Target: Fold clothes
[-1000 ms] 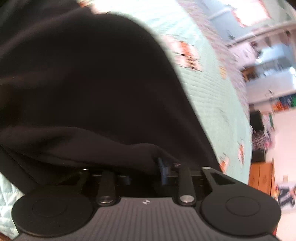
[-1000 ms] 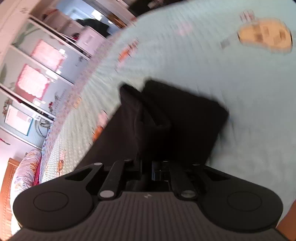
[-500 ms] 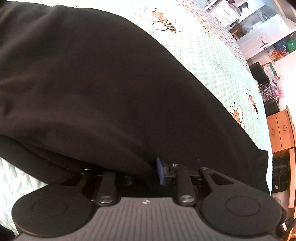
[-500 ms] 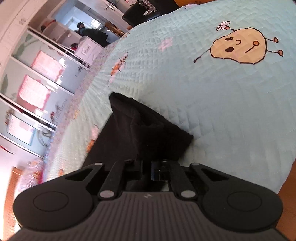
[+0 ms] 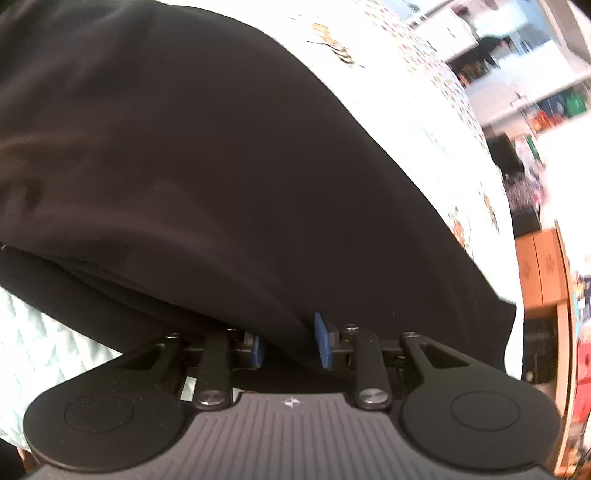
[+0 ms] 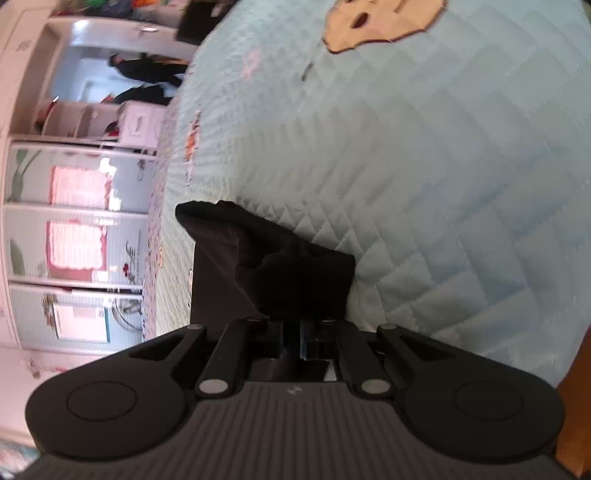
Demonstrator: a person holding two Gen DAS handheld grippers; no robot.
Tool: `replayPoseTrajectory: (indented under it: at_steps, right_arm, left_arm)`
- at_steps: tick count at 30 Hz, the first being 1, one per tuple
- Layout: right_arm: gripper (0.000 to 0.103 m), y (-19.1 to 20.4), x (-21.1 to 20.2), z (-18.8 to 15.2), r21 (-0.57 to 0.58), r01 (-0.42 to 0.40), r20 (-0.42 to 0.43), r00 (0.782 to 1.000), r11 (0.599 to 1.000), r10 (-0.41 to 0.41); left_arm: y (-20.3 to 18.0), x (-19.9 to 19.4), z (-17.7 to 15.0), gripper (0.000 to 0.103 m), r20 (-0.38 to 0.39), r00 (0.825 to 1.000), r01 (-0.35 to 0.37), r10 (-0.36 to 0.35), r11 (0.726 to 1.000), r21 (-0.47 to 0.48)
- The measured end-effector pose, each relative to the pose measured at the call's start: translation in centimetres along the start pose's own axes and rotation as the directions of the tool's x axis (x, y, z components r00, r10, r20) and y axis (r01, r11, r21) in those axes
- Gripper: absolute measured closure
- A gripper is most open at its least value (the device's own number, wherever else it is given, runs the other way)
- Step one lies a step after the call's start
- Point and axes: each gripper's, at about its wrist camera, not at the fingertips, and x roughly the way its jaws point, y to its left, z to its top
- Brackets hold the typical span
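The left hand-held gripper [image 5: 290, 341] pinches a thick fold of a black garment [image 5: 221, 158] between its blue pads [image 5: 322, 339], which press into the cloth from both sides. The garment spreads wide ahead of it over a pale quilted bedspread [image 5: 436, 147] printed with bees. The right hand-held gripper [image 6: 297, 338] has its jaws pressed nearly together on a bunched corner of the same black garment [image 6: 280, 266], which rises in a crumpled peak just above the fingers. Beyond that corner the bedspread [image 6: 424, 184] shows a tan cartoon figure [image 6: 380, 18]. Cupboards with glass doors [image 6: 77, 221] stand past the bed's edge.
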Motion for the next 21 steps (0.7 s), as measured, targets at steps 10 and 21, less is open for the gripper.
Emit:
replayPoseTrajectory:
  at_steps: [10, 21]
  right_arm:
    - [0.095, 0.9, -0.2, -0.3, 0.014, 0.039, -0.007, 0.999, 0.999, -0.038]
    - [0.096, 1.1, 0.2, -0.2, -0.04, 0.056, 0.002, 0.998, 0.998, -0.056]
  left_arm:
    - [1.6, -3.8, -2.3, 0.09, 0.061, 0.998, -0.008, 0.008, 1.0, 0.005]
    - [1.9, -2.1, -3.5, 0.087, 0.009, 0.998, -0.057, 0.056, 0.997, 0.046]
